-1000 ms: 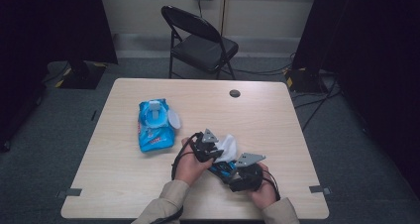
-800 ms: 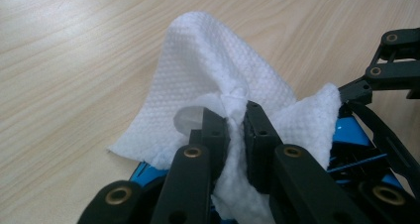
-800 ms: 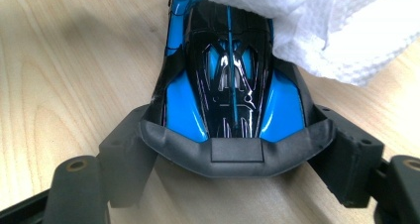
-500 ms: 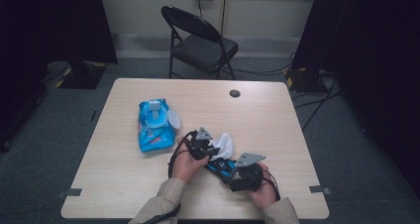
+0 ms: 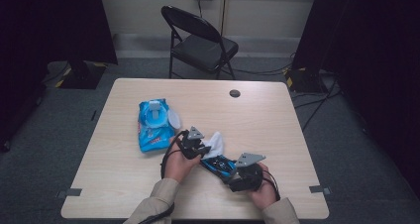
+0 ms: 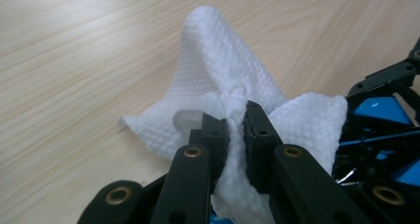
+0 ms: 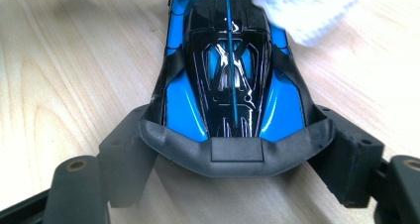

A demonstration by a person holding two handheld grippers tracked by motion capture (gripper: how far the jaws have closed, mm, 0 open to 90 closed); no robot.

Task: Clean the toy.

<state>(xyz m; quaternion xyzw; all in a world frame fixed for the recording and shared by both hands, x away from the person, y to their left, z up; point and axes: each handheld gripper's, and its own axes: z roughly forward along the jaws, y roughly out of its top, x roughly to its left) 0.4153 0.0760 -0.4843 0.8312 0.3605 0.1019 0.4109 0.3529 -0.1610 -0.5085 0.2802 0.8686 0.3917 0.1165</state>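
The high view is dim and soft, its corners falling into near black at nine and three o'clock, while the pale table (image 5: pixel 277 135) takes even light from overhead with only faint shadow beneath the hands. The left gripper view is bright and sharp on the white wipe (image 6: pixel 223 80); the jaws at six o'clock blur slightly. In the right gripper view, glare streaks the glossy blue toy car (image 7: pixel 230 70), and the far end at twelve o'clock goes out of focus.
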